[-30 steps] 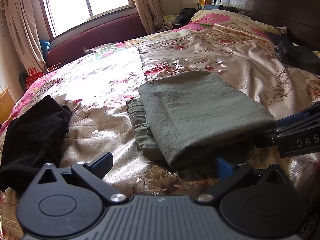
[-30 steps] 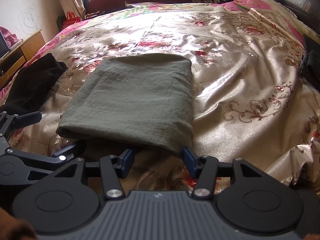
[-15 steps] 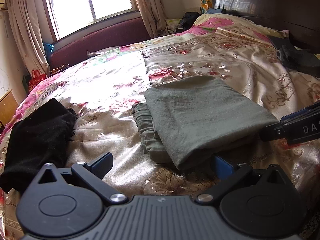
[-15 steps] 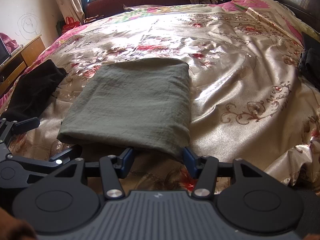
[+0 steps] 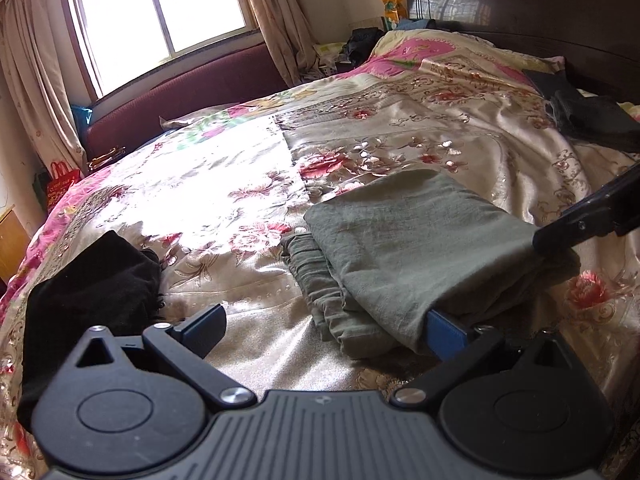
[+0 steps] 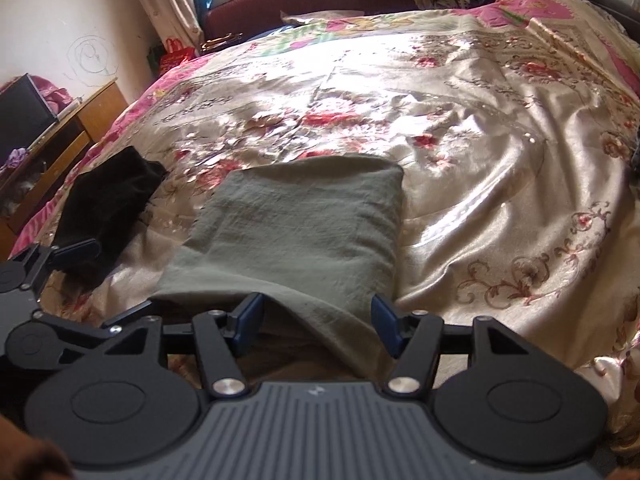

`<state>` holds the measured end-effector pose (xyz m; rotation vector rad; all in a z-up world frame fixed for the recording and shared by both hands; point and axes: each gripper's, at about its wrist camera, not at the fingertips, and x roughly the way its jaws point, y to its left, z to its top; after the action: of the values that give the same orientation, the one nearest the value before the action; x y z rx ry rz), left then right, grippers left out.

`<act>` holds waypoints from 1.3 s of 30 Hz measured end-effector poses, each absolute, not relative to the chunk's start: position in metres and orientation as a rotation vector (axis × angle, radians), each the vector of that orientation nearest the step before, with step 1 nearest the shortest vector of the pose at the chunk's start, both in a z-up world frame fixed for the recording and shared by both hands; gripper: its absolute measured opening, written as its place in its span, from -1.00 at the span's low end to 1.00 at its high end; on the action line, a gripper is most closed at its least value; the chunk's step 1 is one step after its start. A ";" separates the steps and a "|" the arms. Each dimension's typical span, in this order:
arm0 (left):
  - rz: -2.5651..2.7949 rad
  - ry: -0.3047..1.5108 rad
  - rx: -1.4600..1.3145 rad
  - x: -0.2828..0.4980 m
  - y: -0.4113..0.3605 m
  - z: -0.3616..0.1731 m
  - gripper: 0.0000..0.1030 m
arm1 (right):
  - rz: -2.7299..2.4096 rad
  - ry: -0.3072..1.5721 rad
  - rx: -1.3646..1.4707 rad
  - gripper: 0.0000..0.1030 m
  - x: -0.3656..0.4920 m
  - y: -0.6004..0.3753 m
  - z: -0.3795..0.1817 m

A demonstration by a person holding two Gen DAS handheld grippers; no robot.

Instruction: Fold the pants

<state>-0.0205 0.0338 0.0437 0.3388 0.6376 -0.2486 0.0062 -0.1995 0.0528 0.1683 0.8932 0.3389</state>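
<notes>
The grey-green pants point(image 5: 416, 240) lie folded into a thick rectangle on the floral bedspread point(image 5: 224, 184). They also show in the right wrist view point(image 6: 304, 224). My left gripper point(image 5: 324, 322) is open at the pants' near left corner, its right finger tucked under the fabric edge. My right gripper point(image 6: 316, 320) is open at the near edge, with a drooping fold of the pants hanging between its blue pads point(image 6: 250, 318). The right gripper's black body point(image 5: 592, 216) rests against the pants' right side in the left wrist view.
A black garment point(image 5: 92, 292) lies left of the pants; it also shows in the right wrist view point(image 6: 108, 204). Dark clothes point(image 5: 592, 120) sit at the right near the dark headboard point(image 5: 520, 12). A wooden cabinet point(image 6: 64, 136) stands left of the bed.
Both grippers have pushed in at the pants' near edge and lifted it slightly. The fabric now droops between the right gripper's pads, and the left gripper's right finger is under the corner.
</notes>
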 end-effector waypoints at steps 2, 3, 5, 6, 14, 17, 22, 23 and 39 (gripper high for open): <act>-0.270 0.642 0.350 -0.022 0.035 0.047 1.00 | 0.398 0.916 0.189 0.19 0.000 -0.198 0.052; -0.290 0.643 0.361 -0.025 0.036 0.050 1.00 | 0.402 0.911 0.197 0.19 -0.002 -0.200 0.054; -0.313 0.640 0.383 -0.031 0.039 0.054 1.00 | 0.394 0.884 0.236 0.19 -0.003 -0.209 0.059; -0.325 0.646 0.388 -0.033 0.042 0.056 1.00 | 0.388 0.868 0.263 0.22 0.000 -0.215 0.061; -0.334 0.621 0.198 0.003 0.043 0.074 1.00 | 0.270 0.856 0.276 0.24 0.057 -0.234 0.035; -0.304 0.679 0.211 0.033 0.031 0.052 1.00 | 0.279 0.874 0.316 0.24 0.079 -0.235 0.017; -0.298 0.807 0.205 0.066 0.026 0.010 1.00 | 0.321 0.915 0.389 0.24 0.102 -0.234 -0.009; -0.311 0.819 0.188 0.070 0.025 0.007 1.00 | 0.337 0.918 0.396 0.27 0.104 -0.233 -0.013; -0.380 0.794 0.100 0.146 -0.007 0.003 0.87 | 0.330 0.847 0.490 -0.82 0.167 -0.249 0.003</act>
<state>0.1465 -0.0071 0.0028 0.1000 0.7943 -0.3804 0.1665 -0.2487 0.0032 0.4897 0.8466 0.3302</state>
